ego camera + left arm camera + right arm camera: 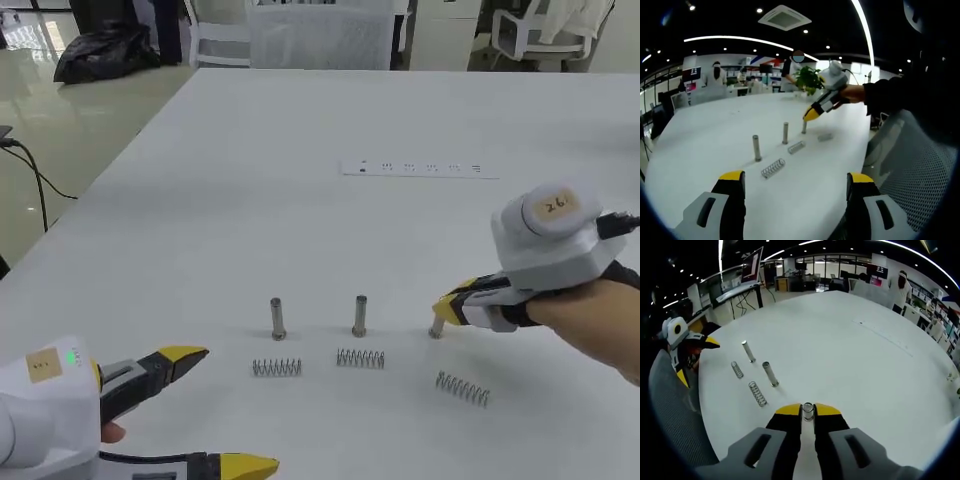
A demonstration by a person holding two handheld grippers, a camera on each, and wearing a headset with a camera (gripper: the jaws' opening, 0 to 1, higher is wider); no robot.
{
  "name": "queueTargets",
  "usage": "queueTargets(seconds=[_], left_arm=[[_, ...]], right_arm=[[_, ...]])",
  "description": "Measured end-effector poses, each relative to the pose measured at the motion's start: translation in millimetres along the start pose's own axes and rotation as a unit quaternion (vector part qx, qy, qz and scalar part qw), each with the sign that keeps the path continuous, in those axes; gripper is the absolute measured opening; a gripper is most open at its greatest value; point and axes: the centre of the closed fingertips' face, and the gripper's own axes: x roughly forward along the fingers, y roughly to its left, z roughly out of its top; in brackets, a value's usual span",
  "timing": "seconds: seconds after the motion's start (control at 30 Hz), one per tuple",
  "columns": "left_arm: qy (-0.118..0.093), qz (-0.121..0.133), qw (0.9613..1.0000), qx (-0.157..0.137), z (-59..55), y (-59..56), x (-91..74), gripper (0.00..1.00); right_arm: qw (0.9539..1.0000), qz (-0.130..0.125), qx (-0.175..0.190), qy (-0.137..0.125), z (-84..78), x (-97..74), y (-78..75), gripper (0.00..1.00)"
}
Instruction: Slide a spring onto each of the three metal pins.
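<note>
Three short metal pins stand in a row on the white table: the left pin (277,318), the middle pin (360,315) and the right pin (437,329). One spring lies in front of each: the left spring (277,368), the middle spring (360,358) and the right spring (463,388). My right gripper (444,312) reaches in from the right, and its yellow-tipped jaws are shut on the right pin (808,411). My left gripper (222,410) hovers open near the table's front left with nothing in it, short of the left spring (773,168).
A white power strip (418,168) lies farther back on the table (300,200). Chairs (300,35) stand past the far edge. In the left gripper view, people stand far off in the office behind the table.
</note>
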Motion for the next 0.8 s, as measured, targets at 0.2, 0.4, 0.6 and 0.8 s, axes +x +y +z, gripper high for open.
queueTargets(seconds=[0.2, 0.4, 0.6, 0.8], left_arm=[[0.0, 0.0, 1.0, 0.0, 0.0, 0.5, 0.0, 0.8], [-0.002, 0.001, 1.0, 0.0, 0.5, 0.4, -0.1, 0.8], [-0.003, -0.001, 1.0, 0.0, 1.0, -0.2, 0.4, 0.8], [-0.005, -0.002, 1.0, -0.001, 1.4, -0.6, 1.0, 0.8]], right_arm=[[1.0, 0.0, -0.004, -0.001, -0.2, -0.3, 0.6, 0.09], [1.0, -0.004, -0.005, -0.001, -2.4, -3.6, -2.3, 0.11], [0.9999, -0.009, -0.005, -0.003, -5.8, -8.6, -6.5, 0.12], [0.9999, -0.009, -0.006, 0.0, -13.1, -14.7, -3.7, 0.13]])
